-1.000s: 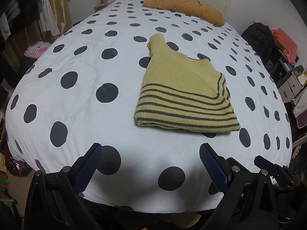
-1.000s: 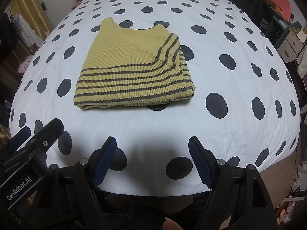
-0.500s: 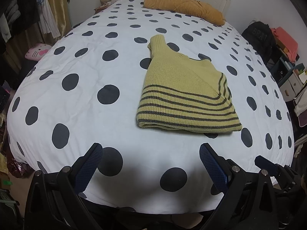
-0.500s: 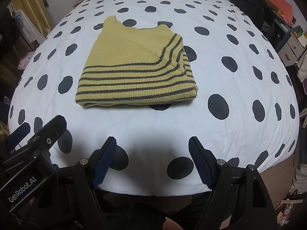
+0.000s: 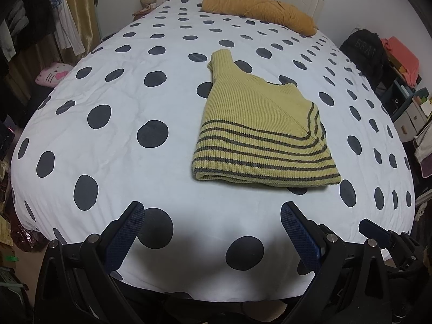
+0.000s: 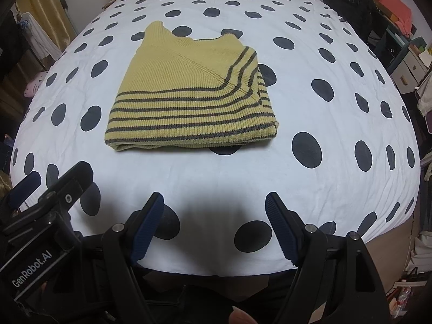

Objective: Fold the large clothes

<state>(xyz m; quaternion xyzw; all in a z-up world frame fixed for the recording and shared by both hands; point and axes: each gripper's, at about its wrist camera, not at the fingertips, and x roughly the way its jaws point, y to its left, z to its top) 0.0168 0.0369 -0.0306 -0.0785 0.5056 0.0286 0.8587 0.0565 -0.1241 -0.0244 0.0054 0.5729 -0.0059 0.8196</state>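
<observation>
Both tongs pulled back slightly; sweater covers one dot's upper half.

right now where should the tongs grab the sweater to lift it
Take the sweater at its thick near folded edge, one corner per tongs: left tongs on the left corner, right tongs on the right. That rolled edge faces them and bunches every layer.

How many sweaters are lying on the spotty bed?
1. The yellow striped sweater lies folded in the middle of the polka-dot bed, ahead of both open grippers. The orange bundle by the headboard may be a pillow or blanket; I cannot tell.
</observation>
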